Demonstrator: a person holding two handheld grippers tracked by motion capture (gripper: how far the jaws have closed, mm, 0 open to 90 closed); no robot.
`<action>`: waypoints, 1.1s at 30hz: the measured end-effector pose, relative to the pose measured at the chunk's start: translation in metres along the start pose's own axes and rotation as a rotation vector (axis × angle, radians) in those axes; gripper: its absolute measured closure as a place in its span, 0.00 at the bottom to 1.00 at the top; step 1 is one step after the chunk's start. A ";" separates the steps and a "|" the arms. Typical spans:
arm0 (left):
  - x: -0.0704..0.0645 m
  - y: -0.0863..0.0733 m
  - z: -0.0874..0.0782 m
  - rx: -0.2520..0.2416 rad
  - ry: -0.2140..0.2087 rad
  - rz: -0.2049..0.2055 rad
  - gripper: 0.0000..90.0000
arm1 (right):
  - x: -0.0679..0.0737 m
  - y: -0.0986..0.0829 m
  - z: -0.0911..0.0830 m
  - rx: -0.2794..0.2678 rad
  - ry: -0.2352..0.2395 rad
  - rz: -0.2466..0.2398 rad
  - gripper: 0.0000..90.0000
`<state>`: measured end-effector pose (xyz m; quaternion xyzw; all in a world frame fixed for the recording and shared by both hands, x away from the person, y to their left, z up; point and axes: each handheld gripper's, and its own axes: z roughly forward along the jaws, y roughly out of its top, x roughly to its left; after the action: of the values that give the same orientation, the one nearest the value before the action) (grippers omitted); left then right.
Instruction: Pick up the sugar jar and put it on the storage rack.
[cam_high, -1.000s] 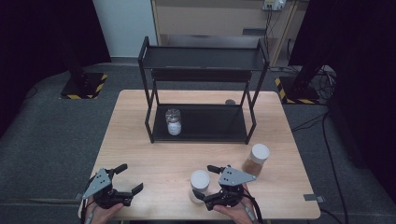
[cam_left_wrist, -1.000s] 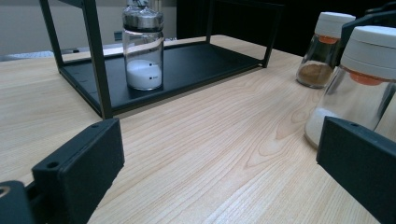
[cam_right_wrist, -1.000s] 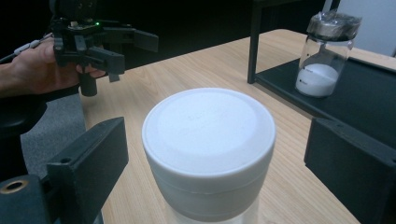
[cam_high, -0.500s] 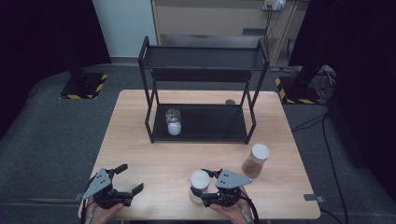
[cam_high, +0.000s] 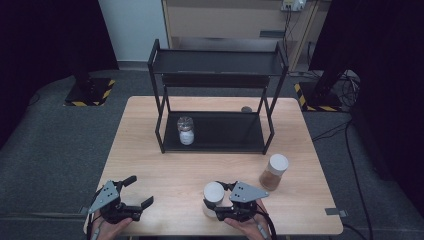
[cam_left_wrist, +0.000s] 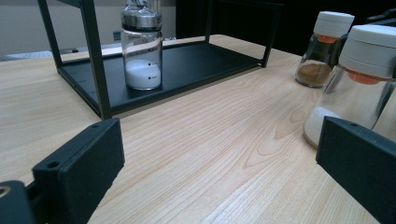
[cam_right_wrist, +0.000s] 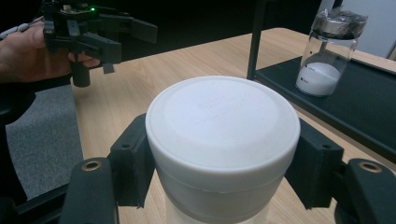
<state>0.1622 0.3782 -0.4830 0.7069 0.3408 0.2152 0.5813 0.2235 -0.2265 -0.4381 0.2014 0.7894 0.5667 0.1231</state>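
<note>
Landmark: the black two-tier rack at the far middle of the wooden table; all places are given from it.
Right gripper: at the near edge, well in front of the rack's right half. Half a second ago its jaws stood beside the jar; now they flank the white lid on both sides, pads against or just at it. Judged as clenched on the jar, though not yet lifted.
White-lidded jar: upright on the table in front of the rack, white powder inside, between the right jaws.
Left gripper: near edge, in front of the rack's left corner; jaws spread wide, holding nothing, unmoved over the last second.
Brown spice jar: upright, just off the rack's front right leg, untouched.
Steel-capped shaker: on the rack's bottom shelf, left part.
Meaning: grasp appears made; the lift to the rack likely comes next.
</note>
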 end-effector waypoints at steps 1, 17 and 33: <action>0.000 0.000 0.000 -0.001 0.000 0.000 0.00 | 0.000 0.001 0.000 0.000 -0.003 0.000 0.38; 0.000 0.000 0.000 0.003 0.000 0.002 0.00 | -0.011 0.027 -0.009 -0.017 -0.072 0.020 0.38; -0.002 0.002 0.001 0.015 -0.001 0.013 0.00 | -0.030 0.060 -0.009 -0.022 -0.118 0.043 0.38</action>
<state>0.1624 0.3758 -0.4814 0.7135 0.3374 0.2161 0.5747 0.2575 -0.2310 -0.3797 0.2501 0.7700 0.5649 0.1594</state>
